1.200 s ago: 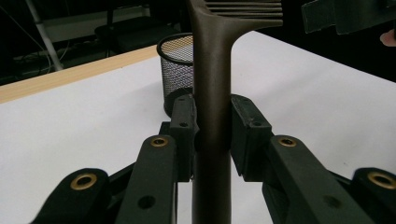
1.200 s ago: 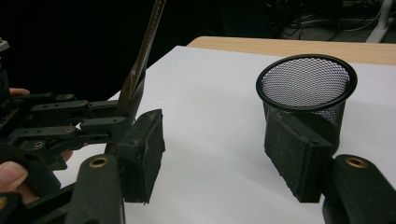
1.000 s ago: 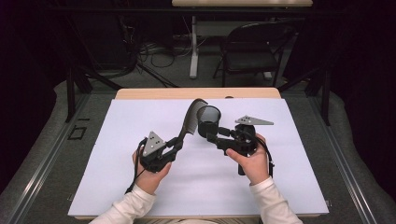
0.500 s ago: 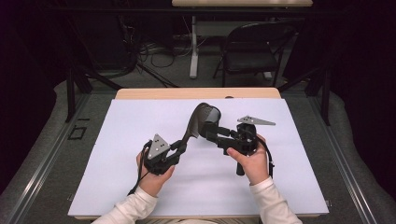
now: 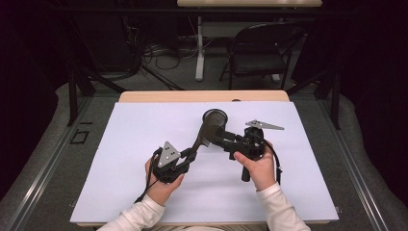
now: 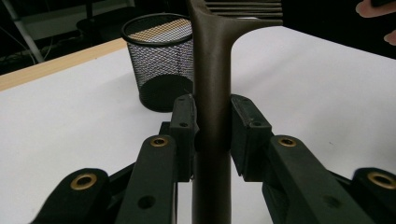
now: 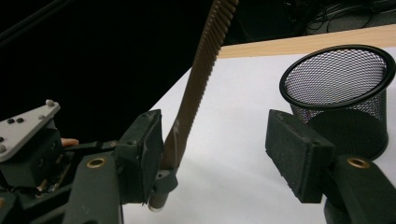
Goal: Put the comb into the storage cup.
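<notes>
Mesh cup (image 5: 215,117) just beyond held comb (image 5: 207,132).

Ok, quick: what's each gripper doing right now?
Left gripper: shut on the comb handle.
Right gripper: open, holding nothing, near the mesh cup.

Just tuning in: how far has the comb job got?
Done: the left gripper has the comb clamped by its handle, off the table. In hand: it is held up near the mesh cup, with the right gripper open beside it. Left: apparently putting the comb in the cup.
</notes>
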### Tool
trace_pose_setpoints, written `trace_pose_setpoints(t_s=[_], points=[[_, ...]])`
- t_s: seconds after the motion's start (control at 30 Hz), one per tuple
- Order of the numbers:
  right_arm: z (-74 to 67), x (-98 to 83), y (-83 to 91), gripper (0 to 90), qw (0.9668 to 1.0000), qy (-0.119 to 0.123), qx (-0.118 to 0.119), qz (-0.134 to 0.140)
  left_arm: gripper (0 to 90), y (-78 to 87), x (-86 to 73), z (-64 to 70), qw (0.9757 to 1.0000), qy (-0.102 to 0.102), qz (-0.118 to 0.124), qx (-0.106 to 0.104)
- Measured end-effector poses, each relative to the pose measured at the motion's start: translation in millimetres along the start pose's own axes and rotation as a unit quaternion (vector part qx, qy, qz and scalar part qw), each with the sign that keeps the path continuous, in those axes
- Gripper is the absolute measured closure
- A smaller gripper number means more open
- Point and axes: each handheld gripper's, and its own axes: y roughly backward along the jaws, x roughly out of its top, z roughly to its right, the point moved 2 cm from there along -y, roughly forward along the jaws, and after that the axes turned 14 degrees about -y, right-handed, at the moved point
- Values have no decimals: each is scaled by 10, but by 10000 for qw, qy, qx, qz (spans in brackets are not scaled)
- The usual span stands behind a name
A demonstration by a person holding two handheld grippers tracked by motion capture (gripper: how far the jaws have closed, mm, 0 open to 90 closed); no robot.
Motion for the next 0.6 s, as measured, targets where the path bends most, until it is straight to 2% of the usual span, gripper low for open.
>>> trace_pose_setpoints(t_s=[0.6], points=[[28,-22,-14,444,9995,-306,99,38,726,-36,4,108,9999,-116,-28,-111]])
